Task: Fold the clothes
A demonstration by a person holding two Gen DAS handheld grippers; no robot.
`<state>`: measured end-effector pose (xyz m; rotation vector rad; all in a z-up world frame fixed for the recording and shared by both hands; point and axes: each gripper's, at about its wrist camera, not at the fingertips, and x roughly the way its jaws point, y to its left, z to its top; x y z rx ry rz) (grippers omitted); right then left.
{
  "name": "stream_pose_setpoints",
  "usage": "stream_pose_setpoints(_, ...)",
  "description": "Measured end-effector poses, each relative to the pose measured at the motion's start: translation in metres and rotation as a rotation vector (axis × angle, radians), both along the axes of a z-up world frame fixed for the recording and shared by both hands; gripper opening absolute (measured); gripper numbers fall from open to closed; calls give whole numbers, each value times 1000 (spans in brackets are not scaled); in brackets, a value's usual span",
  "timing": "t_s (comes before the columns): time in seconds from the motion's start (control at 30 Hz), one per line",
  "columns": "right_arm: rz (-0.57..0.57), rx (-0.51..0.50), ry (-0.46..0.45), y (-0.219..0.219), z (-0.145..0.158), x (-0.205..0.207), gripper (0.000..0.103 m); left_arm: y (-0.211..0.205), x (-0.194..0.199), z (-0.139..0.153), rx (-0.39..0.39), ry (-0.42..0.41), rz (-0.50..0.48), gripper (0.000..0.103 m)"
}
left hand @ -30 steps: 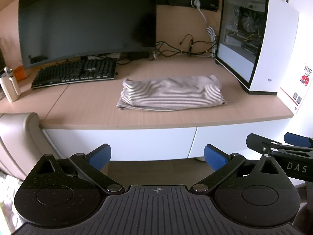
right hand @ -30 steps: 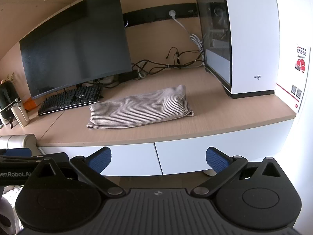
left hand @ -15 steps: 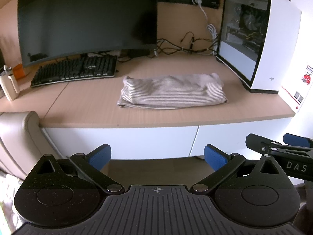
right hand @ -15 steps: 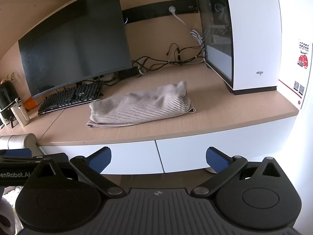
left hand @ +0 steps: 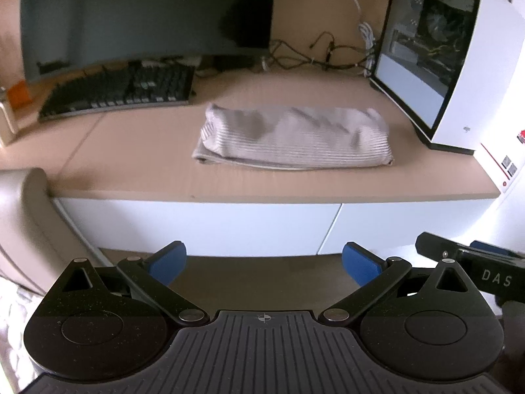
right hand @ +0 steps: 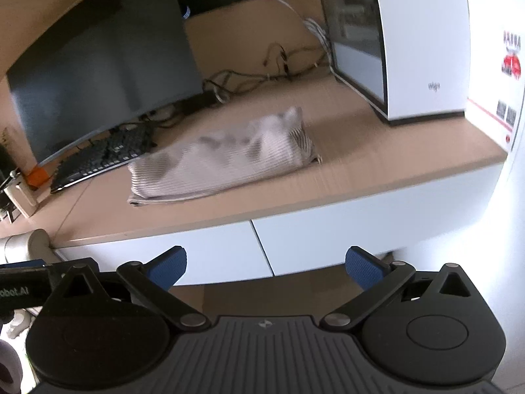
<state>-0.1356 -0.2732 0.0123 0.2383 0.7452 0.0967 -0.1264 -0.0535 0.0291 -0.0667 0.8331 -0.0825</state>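
- Striped cloth [left hand: 295, 141] lying folded in a long bundle on desk [left hand: 137, 170], near middle, short of front edge.
- Left gripper [left hand: 264, 264] held off desk, below and in front of its edge; blue pads [left hand: 165, 262] wide apart, nothing between.
- Cloth ahead of and above left gripper, well apart, roughly centred between fingers, slightly right.
- Right gripper [right hand: 265, 266] likewise below desk edge, pads [right hand: 362, 269] spread wide, empty.
- From right wrist view, cloth [right hand: 220, 161] ahead and up, offset left of gripper midline; well apart.
- Both views motion-blurred; cloth detail soft, stripes faintly visible.
- Keyboard [left hand: 121, 92] left of cloth, monitor [left hand: 141, 16] behind it.
- White PC case [left hand: 459, 59] right of cloth, near but not touching.
- Cables [left hand: 315, 52] along back wall behind cloth.
- Tip of right gripper visible at right edge of left wrist view, beside left gripper.
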Motion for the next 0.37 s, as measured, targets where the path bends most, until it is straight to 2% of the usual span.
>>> stream_pose_setpoints(0.23, -30, -20, 42, 5, -7, 30, 103, 1, 37, -6, -19, 4, -70, 103)
stream_pose_setpoints(0.37, -34, -34, 50, 16, -9, 53, 103, 11, 66, -5, -21, -7, -75, 103)
